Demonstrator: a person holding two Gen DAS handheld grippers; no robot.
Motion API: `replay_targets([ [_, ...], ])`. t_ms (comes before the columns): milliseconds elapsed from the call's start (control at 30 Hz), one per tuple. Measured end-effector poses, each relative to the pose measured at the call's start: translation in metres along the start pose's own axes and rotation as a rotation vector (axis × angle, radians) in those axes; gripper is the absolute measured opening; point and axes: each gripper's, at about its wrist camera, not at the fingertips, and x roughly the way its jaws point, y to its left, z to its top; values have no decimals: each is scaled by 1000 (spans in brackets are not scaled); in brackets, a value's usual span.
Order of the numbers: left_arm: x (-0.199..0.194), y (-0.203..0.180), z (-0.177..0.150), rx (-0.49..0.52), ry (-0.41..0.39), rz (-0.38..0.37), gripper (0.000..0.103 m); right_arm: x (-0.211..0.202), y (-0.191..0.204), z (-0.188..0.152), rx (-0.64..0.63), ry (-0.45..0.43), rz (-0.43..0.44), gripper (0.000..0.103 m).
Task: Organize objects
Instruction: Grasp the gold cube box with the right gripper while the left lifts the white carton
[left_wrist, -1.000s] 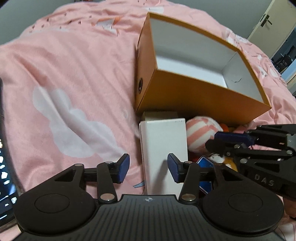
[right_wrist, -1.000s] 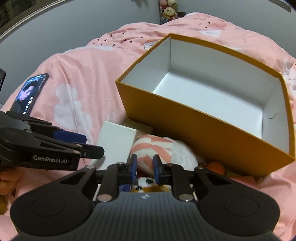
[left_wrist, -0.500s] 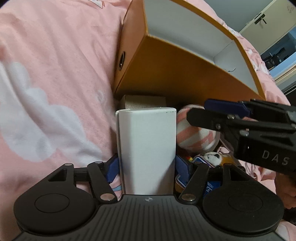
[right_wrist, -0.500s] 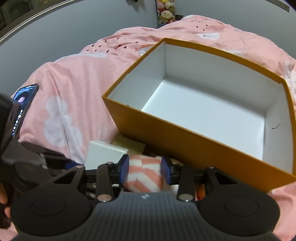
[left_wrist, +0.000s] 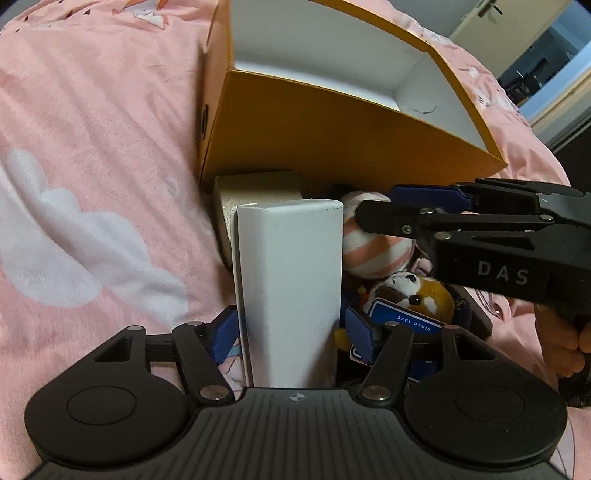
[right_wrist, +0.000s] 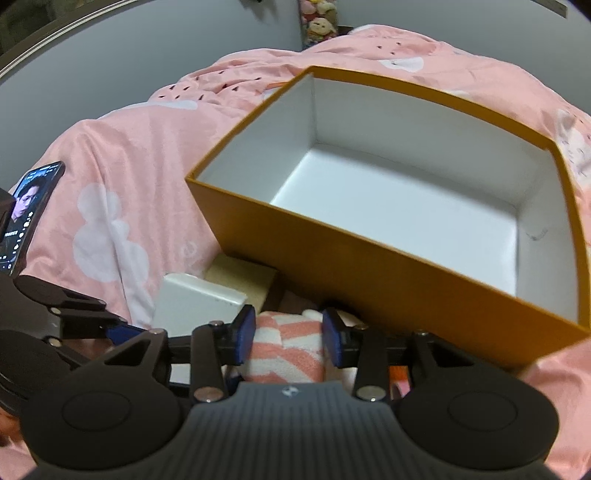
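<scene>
White carton (left_wrist: 288, 288) sits between the left gripper (left_wrist: 291, 330) jaws, which have just been opening then easing in; pads look touching its sides. Right gripper (right_wrist: 288, 338) jaws, just opened from shut, now clenched on the striped plush (right_wrist: 284, 350). Both lie on the bed against the near wall of the empty orange box (right_wrist: 369, 273). Lift each clear of that wall before moving over. Only the left view shows the fox toy (left_wrist: 413, 291); only the right shows the phone (right_wrist: 29, 210).

Left hand-held gripper (left_wrist: 291, 332), right hand-held gripper (right_wrist: 288, 338): black ribbed housings, round discs, silver screws, blue pads; "DAS" lettering.
</scene>
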Motion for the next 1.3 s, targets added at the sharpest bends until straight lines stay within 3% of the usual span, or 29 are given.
replay_targets([
  [200, -10, -13, -6, 76, -1, -30, 69, -16, -15, -11, 96, -10, -25, 41],
  [533, -22, -13, -11, 180, -1, -67, 67, -25, -17, -18, 128, -32, -51, 42],
  [567, -20, -15, -9, 175, -3, -69, 66, -24, -16, -18, 126, -35, -51, 42],
  [633, -18, -11, -8, 154, -11, -44, 51, -24, -16, -18, 125, -39, -48, 42],
  [700, -13, -7, -7, 119, -23, -5, 43, -23, -13, -18, 112, -44, -46, 42],
  [1000, -32, -2, -4, 19, -127, 16, 36, -18, -2, -11, 42, -36, -30, 41],
  [1200, -63, 4, 8, 9, -218, 107, 35, -17, 14, 4, -12, -54, 37, 41],
  [1300, -63, 10, 14, -27, -217, 116, 35, -5, 26, 14, -47, -30, 68, 42],
])
